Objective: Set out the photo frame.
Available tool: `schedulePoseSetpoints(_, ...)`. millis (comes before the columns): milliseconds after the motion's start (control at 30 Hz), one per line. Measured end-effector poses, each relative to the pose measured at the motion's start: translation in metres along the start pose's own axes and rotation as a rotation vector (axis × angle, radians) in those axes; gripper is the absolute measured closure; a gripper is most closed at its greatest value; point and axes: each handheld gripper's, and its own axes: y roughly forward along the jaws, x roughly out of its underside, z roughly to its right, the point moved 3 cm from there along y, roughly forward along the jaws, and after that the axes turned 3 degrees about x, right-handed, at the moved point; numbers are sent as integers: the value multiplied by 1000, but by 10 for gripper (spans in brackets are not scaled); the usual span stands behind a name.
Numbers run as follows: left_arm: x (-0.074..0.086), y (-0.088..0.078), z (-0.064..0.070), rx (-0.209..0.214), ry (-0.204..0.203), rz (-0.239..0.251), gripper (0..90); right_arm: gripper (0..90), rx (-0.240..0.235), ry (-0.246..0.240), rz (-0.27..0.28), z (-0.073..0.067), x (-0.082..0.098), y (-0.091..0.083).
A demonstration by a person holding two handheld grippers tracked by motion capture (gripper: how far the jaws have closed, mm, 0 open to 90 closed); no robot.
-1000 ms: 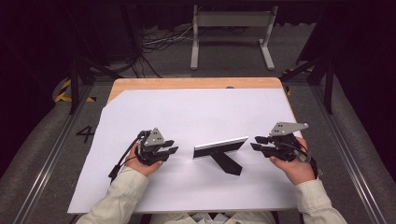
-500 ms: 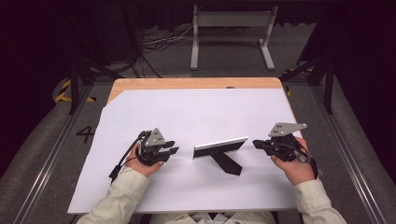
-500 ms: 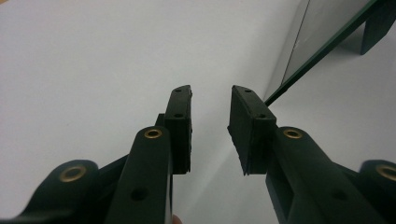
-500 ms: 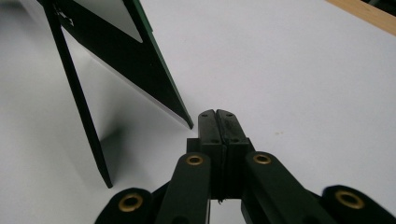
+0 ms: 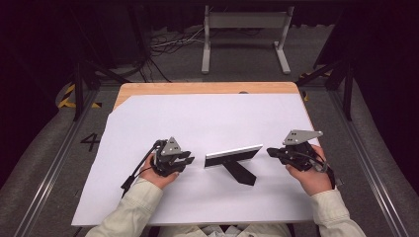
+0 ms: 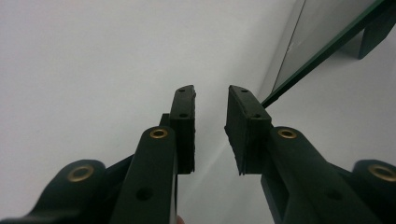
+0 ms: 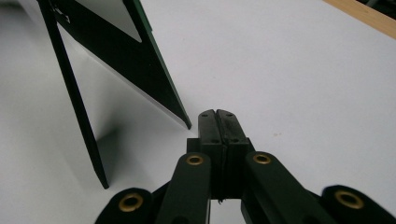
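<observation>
A black picture frame [image 5: 232, 157] stands upright on its rear prop leg [image 5: 241, 174] in the middle of the white sheet [image 5: 207, 118]. My left gripper [image 5: 190, 159] lies just left of the frame's end and points at it. Its jaws are open with nothing between them and have just been closing. In the left gripper view the left gripper [image 6: 210, 100] hangs over bare paper, with the frame's edge [image 6: 327, 42] at the upper right. My right gripper [image 5: 269, 150] lies right of the frame and is shut on nothing. Ahead of the right gripper [image 7: 216, 114] are the frame [image 7: 116, 46] and the prop leg [image 7: 74, 102].
The white sheet covers most of a wooden table, whose bare far edge [image 5: 197, 88] shows. A grey metal stand [image 5: 244, 29] and cables [image 5: 173, 44] sit on the floor beyond. Rails run along both sides of the table.
The right gripper's jaws have come together. The left gripper's jaws have narrowed a little. Both hands and the frame have stayed where they were.
</observation>
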Motion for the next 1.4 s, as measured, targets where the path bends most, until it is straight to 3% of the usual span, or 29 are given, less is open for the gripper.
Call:
schedulePoseSetpoints(467,-1,17,0,63,-32,0,822,900,-23,-5,-7,0,1,2)
schedulePoseSetpoints(667,0,21,-3,100,-107,19,898,900,-28,-5,-8,0,1,2)
schedulePoseSetpoints(1067,1,31,1,151,-136,8,900,900,-38,-3,-7,0,1,3)
schedulePoseSetpoints(1400,3,38,4,148,-127,-14,900,900,-48,-3,-4,0,1,2)
